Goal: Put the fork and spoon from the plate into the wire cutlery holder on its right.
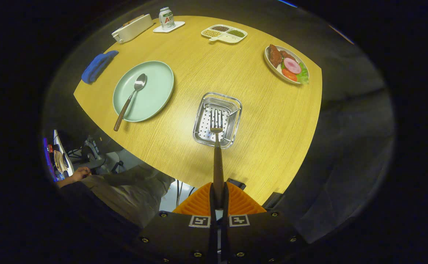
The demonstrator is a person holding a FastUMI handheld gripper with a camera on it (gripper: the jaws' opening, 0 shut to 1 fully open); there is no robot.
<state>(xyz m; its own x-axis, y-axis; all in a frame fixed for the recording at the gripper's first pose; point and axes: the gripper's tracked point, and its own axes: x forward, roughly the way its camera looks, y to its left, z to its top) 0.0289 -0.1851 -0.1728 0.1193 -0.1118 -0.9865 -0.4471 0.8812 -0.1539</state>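
Above a round, light-wood table (258,121), the hand-held gripper with orange ribbed fingers (218,200) is clamped on the dark wooden handle of a steel fork (217,146), both fingers pressing on it from either side. The fork points straight ahead of the fingers, its tines showing over the perforated floor of the rectangular wire cutlery holder (217,119); whether the tines touch the holder cannot be told.

The holder stands near the middle of the table, toward its near edge. Well apart from it, on the other side of the table's middle, sits the round pale-green plate (155,79). A steel spoon with a brown wooden handle (130,99) lies across the plate, bowl on the plate's surface, handle end overhanging the rim toward the table's near edge.

A folded blue cloth (97,66) lies at the table's edge beyond the plate. Along the far edge stand a white oblong box (132,28), a small can on a white coaster (166,17) and a white divided tray of beans and grains (224,33). A white oval dish of meat, sliced vegetables and lettuce (286,64) rests close to the edge beyond the holder.

Beside the table's near edge, a seated person's grey trouser leg (129,190) and a hand (80,173) show.
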